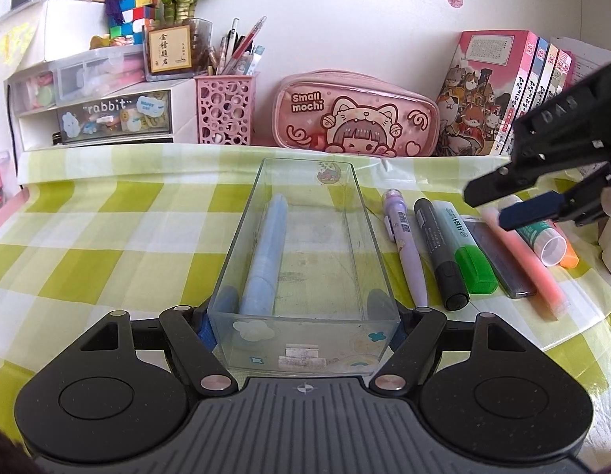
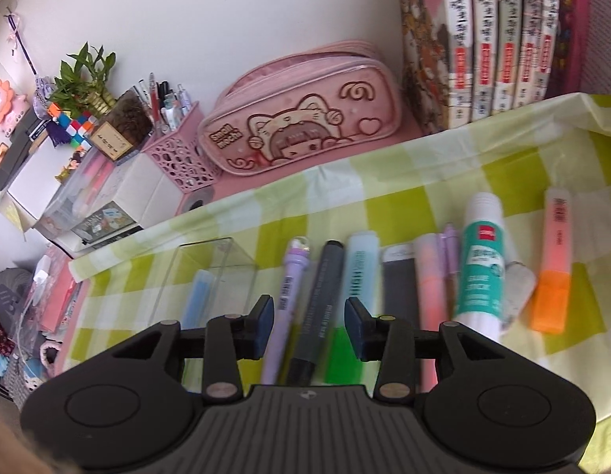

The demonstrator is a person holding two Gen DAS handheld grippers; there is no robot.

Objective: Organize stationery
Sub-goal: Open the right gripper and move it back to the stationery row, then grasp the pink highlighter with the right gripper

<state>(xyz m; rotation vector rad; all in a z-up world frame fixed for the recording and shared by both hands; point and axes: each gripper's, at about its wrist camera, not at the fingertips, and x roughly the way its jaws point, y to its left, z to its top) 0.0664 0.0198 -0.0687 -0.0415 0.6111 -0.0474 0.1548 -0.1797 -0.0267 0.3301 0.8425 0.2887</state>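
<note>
My left gripper [image 1: 303, 328] is shut on the near end of a clear plastic box [image 1: 305, 335] that rests on the checked cloth. A light blue pen [image 1: 266, 252] lies inside it. Right of the box lie a purple pen [image 1: 404, 245], a dark grey marker [image 1: 439, 252], a green-capped highlighter [image 1: 467, 252], a dark flat case [image 1: 499, 260], a pink highlighter [image 1: 526, 260] and a glue stick [image 1: 542, 241]. My right gripper [image 2: 309, 328] is open and empty, hovering over the grey marker [image 2: 317, 304] and the purple pen [image 2: 285, 300]. The right gripper also shows in the left wrist view [image 1: 499, 201].
A pink pencil pouch [image 1: 357, 114], a pink pen holder [image 1: 224, 110], a drawer unit [image 1: 96, 114] and upright books [image 1: 503, 91] line the back wall. An orange-capped highlighter [image 2: 554, 268] and a grey eraser [image 2: 516, 288] lie at the far right. The cloth's left part [image 1: 108, 237] is bare.
</note>
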